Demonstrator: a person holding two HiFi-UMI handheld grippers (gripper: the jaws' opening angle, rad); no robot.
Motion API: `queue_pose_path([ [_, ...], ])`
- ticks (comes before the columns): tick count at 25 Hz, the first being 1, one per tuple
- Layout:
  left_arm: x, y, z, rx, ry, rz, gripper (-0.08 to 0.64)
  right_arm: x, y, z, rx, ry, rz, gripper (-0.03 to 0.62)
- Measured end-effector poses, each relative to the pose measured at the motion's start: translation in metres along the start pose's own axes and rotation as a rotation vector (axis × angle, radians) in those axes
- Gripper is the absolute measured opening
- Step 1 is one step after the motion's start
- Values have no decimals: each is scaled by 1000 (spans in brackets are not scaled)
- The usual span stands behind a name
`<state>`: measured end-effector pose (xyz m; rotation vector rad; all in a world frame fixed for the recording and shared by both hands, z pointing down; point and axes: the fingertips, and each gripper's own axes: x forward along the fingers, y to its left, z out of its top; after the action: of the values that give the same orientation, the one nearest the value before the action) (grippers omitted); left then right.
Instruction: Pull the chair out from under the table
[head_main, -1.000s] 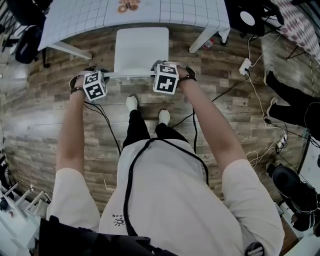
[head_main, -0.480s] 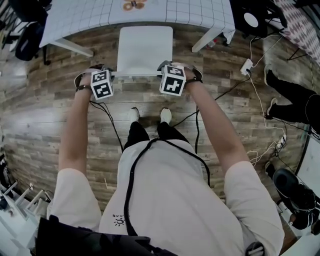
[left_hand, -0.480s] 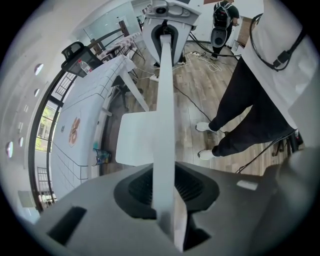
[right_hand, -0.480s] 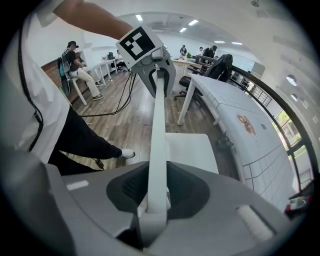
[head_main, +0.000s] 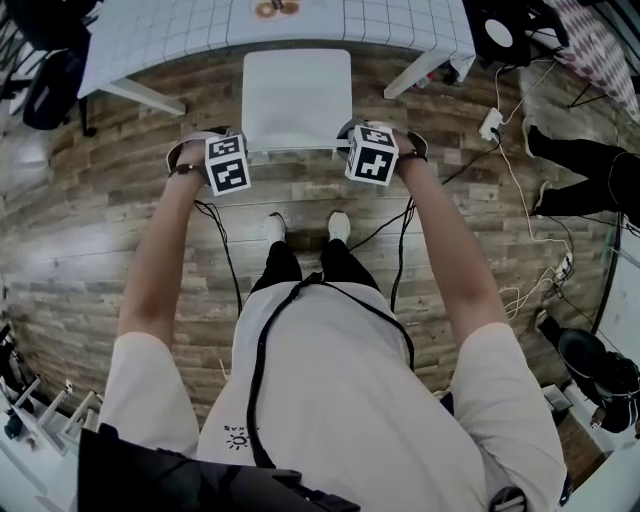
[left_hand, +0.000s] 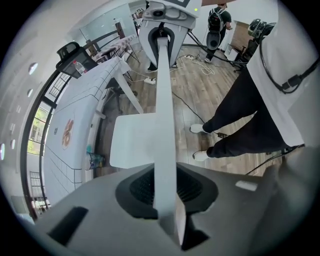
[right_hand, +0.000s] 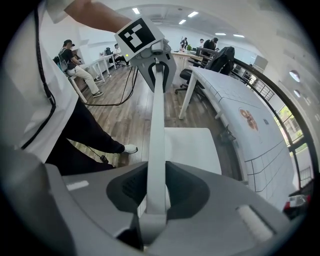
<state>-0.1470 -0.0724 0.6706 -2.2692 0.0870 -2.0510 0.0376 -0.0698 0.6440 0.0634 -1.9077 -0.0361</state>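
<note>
Wood floor (head_main: 120, 230), with the chair (head_main: 297, 95) just at the table's (head_main: 180, 30) near side.
Its back rail is pinched by the right gripper (head_main: 368, 152); the left gripper (head_main: 232, 160) is closing on it. If pulled unevenly, the chair could be twisted loose.

No text, label or number can be read.

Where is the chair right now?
Top centre of the head view, the white chair stands at the table's near edge, ahead of the person's shoes.
</note>
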Motion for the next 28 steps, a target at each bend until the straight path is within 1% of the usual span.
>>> queue_pose_path([
  [6,-4,-16,0,14,-26,-25,83,0,15,-1,0,40,6,81],
  [11,-7,-41,1,4,-33,-40,83,-3,39,0,-10,49,25,81],
  [16,-10,-75,0,-3,-45,-49,83,-3,71,2,-22,50,31,83],
  [23,-17,-129,0,-17,-59,-58,83,-6,125,4,-9,47,55,84],
  [28,-21,-168,0,-31,-70,-80,83,-8,160,4,-38,63,60,84],
])
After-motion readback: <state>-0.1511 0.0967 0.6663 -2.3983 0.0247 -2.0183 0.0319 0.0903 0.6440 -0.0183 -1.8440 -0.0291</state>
